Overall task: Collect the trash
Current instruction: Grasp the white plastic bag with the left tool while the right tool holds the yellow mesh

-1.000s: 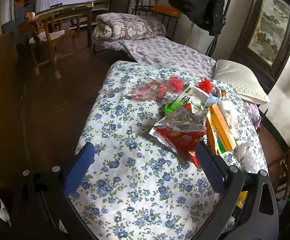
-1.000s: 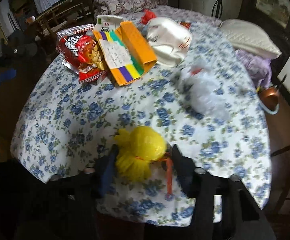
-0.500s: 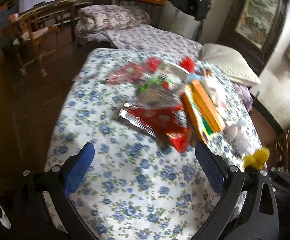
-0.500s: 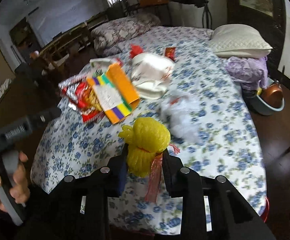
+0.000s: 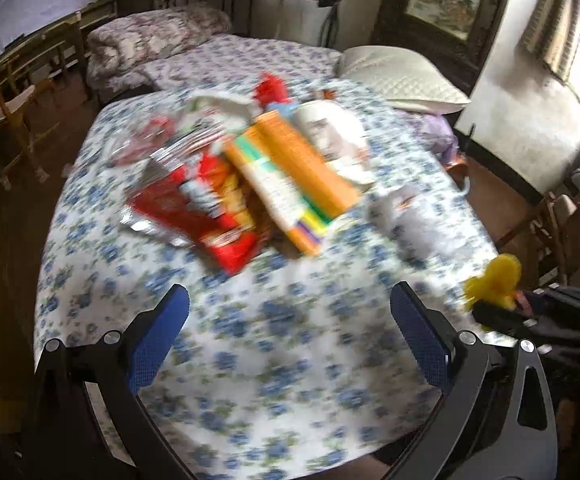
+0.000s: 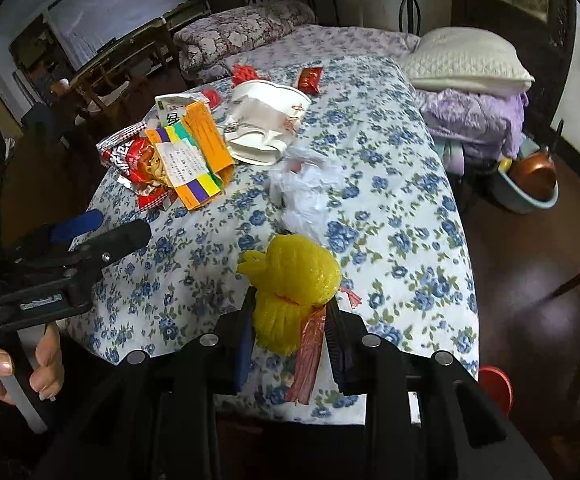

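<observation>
A table draped in a white cloth with blue flowers (image 6: 393, 208) bore a red crinkled snack bag (image 6: 138, 160), an orange cardboard box (image 6: 198, 148) leaning across it, a crushed white paper bowl (image 6: 266, 120), a clear crumpled plastic bag (image 6: 305, 192) and a small red wrapper (image 6: 309, 80).

Left gripper (image 5: 290, 316): black angular frame, blue textured pads (image 5: 158, 344), round silver screws at finger bases. Right gripper (image 6: 290, 332): same black frame, silver screws lower centre. Bare hand (image 6: 14, 364) at lower left, pale grey handle, white lettering.
</observation>
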The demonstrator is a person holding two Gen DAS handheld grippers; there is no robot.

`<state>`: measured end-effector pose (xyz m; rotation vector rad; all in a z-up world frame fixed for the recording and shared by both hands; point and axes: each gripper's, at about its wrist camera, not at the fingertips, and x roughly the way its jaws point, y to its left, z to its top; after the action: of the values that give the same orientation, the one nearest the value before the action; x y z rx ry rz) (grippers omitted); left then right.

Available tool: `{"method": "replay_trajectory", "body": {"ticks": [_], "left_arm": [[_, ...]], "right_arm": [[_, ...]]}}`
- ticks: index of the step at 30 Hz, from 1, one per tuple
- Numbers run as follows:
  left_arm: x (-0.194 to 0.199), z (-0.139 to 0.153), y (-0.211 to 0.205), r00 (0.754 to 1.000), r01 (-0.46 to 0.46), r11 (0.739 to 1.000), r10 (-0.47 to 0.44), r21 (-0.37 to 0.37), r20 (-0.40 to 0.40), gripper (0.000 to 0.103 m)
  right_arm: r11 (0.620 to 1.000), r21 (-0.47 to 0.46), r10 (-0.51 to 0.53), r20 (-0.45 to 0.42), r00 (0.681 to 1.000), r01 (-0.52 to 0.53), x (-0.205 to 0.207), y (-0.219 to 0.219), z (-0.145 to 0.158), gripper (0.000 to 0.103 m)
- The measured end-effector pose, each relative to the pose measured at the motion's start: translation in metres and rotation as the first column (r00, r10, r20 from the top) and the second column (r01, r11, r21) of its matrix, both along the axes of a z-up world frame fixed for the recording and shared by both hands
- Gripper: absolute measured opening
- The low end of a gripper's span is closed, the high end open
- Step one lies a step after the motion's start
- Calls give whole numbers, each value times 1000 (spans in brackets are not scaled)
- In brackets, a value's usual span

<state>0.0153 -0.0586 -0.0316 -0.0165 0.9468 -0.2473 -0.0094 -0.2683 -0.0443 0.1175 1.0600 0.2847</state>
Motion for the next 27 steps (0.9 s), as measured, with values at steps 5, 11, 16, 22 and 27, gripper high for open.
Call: {"method": "replay_trajectory", "body": {"ticks": [5,11,16,22,27], "left_arm": [[12,4,-42,996,76,997,-77,-20,-45,97],[38,4,-79,989,67,994,-78,-85,-127,97],[56,-7,-107,982,65,996,-73,-56,-172,92],[76,-38,-127,968,59,997,-43,57,-246,58],[77,-43,-127,970,74,994,-53,78,-239,20]], "right_arm": [[999,16,-35,23,999,35,-6,-25,9,31],[997,18,-74,21,997,74,-23,-57,4,31],[994,35,-104,6,995,103,-30,-78,-5,32],[993,66,-104,17,994,103,-33,-84,-7,32],[991,78,-108,27,994,105,-35,-91,-7,32]]}}
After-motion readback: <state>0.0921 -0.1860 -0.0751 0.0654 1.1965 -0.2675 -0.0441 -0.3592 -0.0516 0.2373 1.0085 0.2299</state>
